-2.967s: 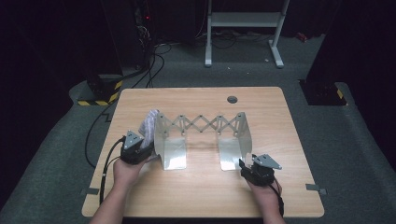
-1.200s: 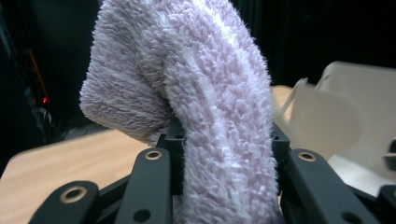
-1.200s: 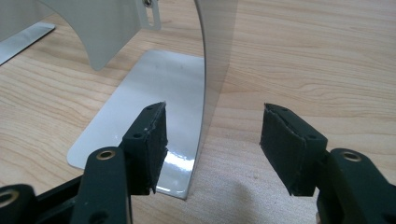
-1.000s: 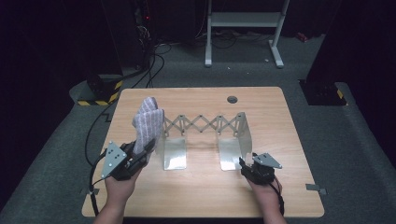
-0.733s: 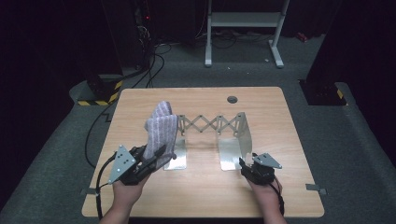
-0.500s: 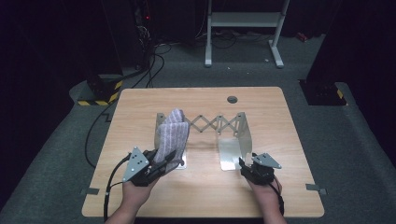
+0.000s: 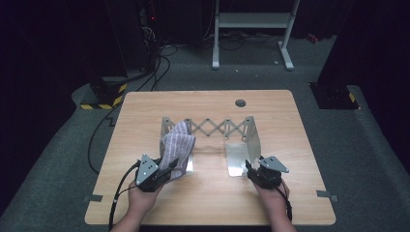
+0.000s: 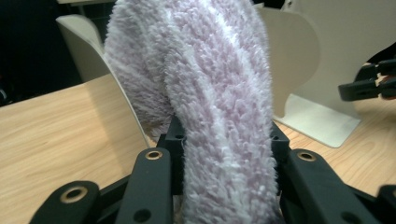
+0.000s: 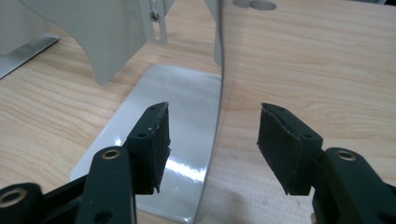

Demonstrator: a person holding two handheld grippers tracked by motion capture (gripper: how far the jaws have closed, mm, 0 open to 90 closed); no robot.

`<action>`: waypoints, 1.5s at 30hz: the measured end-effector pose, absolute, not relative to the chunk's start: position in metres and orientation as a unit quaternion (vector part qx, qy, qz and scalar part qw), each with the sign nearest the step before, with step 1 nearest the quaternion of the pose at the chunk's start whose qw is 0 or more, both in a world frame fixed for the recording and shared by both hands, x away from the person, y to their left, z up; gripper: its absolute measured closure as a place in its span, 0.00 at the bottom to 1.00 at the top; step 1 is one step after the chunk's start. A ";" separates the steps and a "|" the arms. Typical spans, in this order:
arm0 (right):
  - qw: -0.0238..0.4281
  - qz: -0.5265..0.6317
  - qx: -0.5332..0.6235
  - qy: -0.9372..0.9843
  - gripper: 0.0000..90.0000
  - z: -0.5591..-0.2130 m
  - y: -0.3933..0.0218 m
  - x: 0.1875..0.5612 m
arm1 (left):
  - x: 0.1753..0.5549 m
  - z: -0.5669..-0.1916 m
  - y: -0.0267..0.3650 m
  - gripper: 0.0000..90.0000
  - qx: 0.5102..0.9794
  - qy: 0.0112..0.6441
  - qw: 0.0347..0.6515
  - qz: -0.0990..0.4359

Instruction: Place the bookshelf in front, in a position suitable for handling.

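A fuzzy lilac cloth [image 7: 177, 145] leans on the left end plate [image 7: 166, 126] of a metal scissor rack [image 7: 217, 128]. My left gripper [image 7: 170, 170] is shut on its lower end, and in the left gripper view the cloth [image 8: 219, 93] fills the gap between the jaws of the left gripper [image 8: 229, 158]. My right gripper [image 7: 249, 167] sits at the foot of the right end plate [image 7: 252, 137]. In the right gripper view the right gripper [image 9: 212, 126] stands astride the plate's thin edge [image 9: 220, 70]. Its jaws have just been closing and the pads are clear of the metal.
The rack stands mid-table, its shiny feet [image 9: 173, 107] pointing at the near edge. A round hole [image 7: 240, 102] is at the table's back. Cables [image 7: 145, 67] and a stand's legs [image 7: 251, 36] lie on the floor beyond. Bare wood [image 7: 212, 198] runs along the front.
My left gripper has carried the cloth rightward and down from the table's left side to the rack's left end plate. The right hand has stayed at the right plate.
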State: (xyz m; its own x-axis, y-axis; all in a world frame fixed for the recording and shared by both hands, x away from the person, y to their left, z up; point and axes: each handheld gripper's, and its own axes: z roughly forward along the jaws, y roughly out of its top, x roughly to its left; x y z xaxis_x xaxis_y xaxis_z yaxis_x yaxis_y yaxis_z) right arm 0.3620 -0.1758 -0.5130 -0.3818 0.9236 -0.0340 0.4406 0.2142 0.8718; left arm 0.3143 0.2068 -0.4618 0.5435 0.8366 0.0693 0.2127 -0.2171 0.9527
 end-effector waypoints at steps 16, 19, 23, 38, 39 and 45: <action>0.288 0.421 0.468 0.722 0.80 -0.511 -0.169 0.371 | 0.317 -0.466 0.260 0.72 0.680 0.436 0.475 0.349; 0.290 0.422 0.461 0.725 0.85 -0.511 -0.167 0.371 | 0.318 -0.466 0.266 0.72 0.672 0.447 0.469 0.358; 0.292 0.422 0.452 0.730 0.90 -0.510 -0.165 0.370 | 0.318 -0.466 0.270 0.72 0.668 0.456 0.461 0.366; 0.277 0.414 0.453 0.739 0.61 -0.510 -0.165 0.359 | 0.326 -0.461 0.240 0.72 0.687 0.431 0.470 0.349; 0.277 0.414 0.453 0.739 0.61 -0.510 -0.165 0.359 | 0.326 -0.461 0.240 0.72 0.687 0.431 0.470 0.349; 0.282 0.404 0.459 0.739 0.59 -0.512 -0.170 0.349 | 0.341 -0.473 0.233 0.72 0.699 0.438 0.453 0.337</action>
State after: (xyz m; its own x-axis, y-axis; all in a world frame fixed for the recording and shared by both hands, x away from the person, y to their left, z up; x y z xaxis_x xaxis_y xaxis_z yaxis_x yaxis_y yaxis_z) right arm 0.3489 -0.1700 -0.5122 -0.4192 0.9068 -0.0452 0.4508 0.2511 0.8566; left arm 0.3411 0.2329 -0.4726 0.3888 0.9183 0.0742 0.3071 -0.2051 0.9293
